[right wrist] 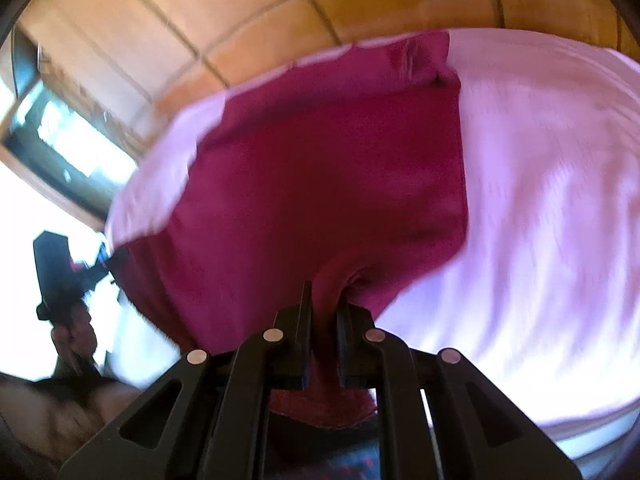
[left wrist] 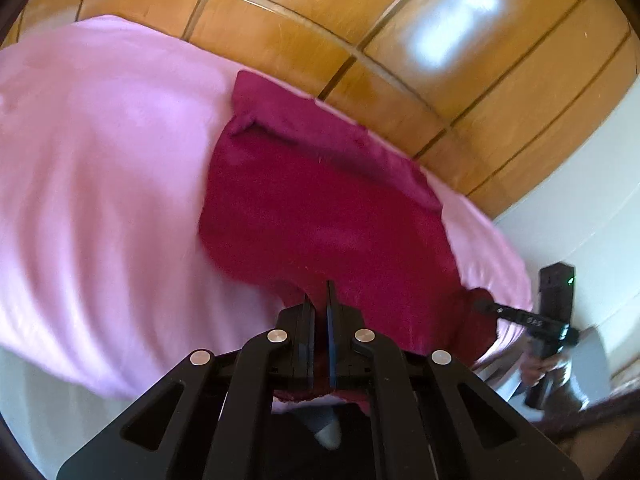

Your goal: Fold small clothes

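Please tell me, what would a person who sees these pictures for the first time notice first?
The dark red garment stands out most: it lies on the pale pink bed sheet, its near edge pinched by both tongs. The left tongs grip one near corner, and the right tongs grip the other. Behind the bed is a glossy wooden wall.

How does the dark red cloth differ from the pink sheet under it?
The dark red cloth is deep magenta and small; the pink sheet is pale and far wider. The cloth's near edge is pinched by both hand-held grippers, left and right; the sheet lies ungripped. Both are soft fabric.
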The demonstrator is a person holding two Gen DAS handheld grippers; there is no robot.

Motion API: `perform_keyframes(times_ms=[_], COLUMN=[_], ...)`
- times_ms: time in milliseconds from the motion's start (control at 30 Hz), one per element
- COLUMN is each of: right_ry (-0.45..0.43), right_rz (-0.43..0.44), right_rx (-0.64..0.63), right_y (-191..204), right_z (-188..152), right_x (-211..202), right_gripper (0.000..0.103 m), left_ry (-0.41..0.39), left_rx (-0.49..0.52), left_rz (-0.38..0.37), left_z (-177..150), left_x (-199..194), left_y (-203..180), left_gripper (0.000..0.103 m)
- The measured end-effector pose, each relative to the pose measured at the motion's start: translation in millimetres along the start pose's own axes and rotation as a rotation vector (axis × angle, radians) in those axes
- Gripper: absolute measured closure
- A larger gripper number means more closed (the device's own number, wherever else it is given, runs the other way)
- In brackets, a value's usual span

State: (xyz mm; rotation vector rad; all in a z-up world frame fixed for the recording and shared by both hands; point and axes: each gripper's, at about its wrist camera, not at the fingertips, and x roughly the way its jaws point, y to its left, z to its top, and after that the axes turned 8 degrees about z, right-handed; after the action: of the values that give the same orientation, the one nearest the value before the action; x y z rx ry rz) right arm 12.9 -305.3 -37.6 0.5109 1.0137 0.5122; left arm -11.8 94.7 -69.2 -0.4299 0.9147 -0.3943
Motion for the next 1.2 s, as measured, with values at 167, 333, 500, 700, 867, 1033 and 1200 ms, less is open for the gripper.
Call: perform_keyframes(times_ms=[167,333,500,700,867,1033,1200], right_ry=[-0.083,-0.104,-0.128,-0.224,-0.250,-0.190,-0.137], right_rz=[-0.006,-0.053,-0.064,0.041,-0.004,-0.122,-0.245], right_rx=[0.082,0.154,0.173,0.187,0.174,0.121,0.028], right_y=[-22,-44,-56,-50,-55,-58,-55], right_z=[29,46,61,60,43,13,-4], right_x=[7,22,21,-3,-29,-25,7], right_gripper=[0.095,0.095,0.087,0.015,0.008,0.008,0.027], left_ry=[-0.014,-0.003,-0.012,-0.079,-0.120,-0.062,-0.026], left_rx=[-0.042,-0.107,-0.137,-0.155,-0.124,-0.079,-0.037], left_rz=[-0.002,0.048,0.103,0.254,0.318,0.313,0.263], left_z=[40,82,109,112,99,66,46], left_x=[29,62,82,75,58,61,73], left_y=[4,19,26,32,46,56,46], left_gripper=[0.100,0.100,0.100,0.034,0.034,0.034,0.035])
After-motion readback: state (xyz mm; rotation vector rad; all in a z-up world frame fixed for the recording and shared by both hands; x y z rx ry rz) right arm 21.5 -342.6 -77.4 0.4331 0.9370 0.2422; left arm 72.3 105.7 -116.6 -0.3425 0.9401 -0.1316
